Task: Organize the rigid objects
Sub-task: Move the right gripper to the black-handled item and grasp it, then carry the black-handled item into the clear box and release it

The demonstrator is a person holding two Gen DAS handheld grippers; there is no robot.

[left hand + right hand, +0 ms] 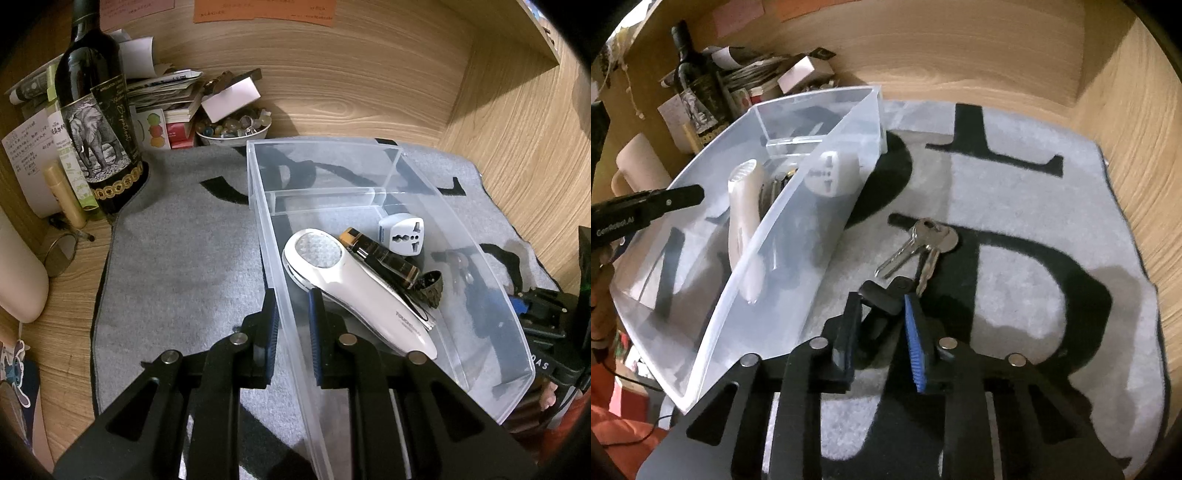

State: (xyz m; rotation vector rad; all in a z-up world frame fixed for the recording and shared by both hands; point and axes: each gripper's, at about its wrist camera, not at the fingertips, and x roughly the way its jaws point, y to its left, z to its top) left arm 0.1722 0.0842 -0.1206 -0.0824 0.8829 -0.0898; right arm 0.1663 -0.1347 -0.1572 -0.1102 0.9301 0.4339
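Note:
A clear plastic bin (458, 236) stands on the grey mat. It holds a white handheld device (354, 291), a dark brown cylinder (380, 258), a white travel adapter (400, 232) and a small dark cap (430, 288). My left gripper (293, 317) is shut on the bin's near left wall, one pad inside and one outside. To the right of the bin (798, 206), a bunch of silver keys (923, 240) lies on the mat, joined to a black key fob (881, 297). My right gripper (881, 314) is shut on that fob, low over the mat.
A wine bottle (96, 110), papers, a small box and a bowl of stones (232, 129) crowd the back left corner. Wooden walls close in behind and to the right. The grey mat (1034, 221) with black letters reaches right of the keys. My right gripper's body (543, 325) shows beyond the bin.

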